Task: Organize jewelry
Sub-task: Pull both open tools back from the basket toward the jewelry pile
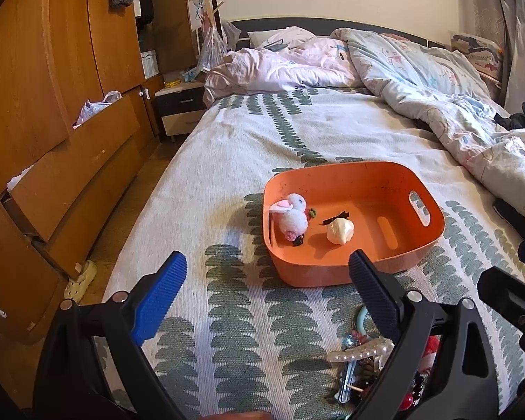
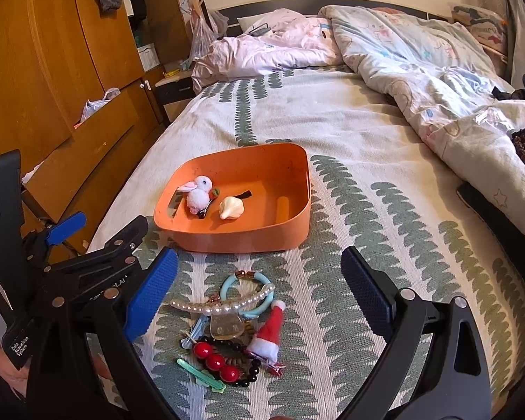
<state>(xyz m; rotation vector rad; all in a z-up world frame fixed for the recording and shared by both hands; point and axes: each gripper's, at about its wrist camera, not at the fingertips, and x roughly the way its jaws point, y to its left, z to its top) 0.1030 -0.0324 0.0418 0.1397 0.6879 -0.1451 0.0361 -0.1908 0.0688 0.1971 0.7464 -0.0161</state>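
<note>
An orange bin (image 1: pixel 434 225) (image 2: pixel 297 217) rests on the bed. Inside lie a white pompom bunny clip (image 1: pixel 294 215) (image 2: pixel 201 194) and a cream shell clip (image 1: pixel 339 231) (image 2: pixel 231 207). A pile of hair accessories (image 2: pixel 234 329) (image 1: pixel 360 360) lies in front of the bin: a pearl clip (image 2: pixel 223 306), a light blue hair tie (image 2: pixel 258 309), a small Santa hat clip (image 2: pixel 271 329), red beads (image 2: pixel 215 360). My left gripper (image 1: pixel 267 273) stands open, empty, left of the pile. My right gripper (image 2: pixel 258 269) is open above the pile.
A patterned bedspread (image 1: pixel 248 129) covers the bed, with crumpled duvets (image 1: pixel 420 77) at the back and right. Wooden wardrobe drawers (image 1: pixel 69 161) line the left side. A nightstand (image 1: pixel 180 108) stands by the headboard. A dark object (image 2: pixel 486 206) lies at the right.
</note>
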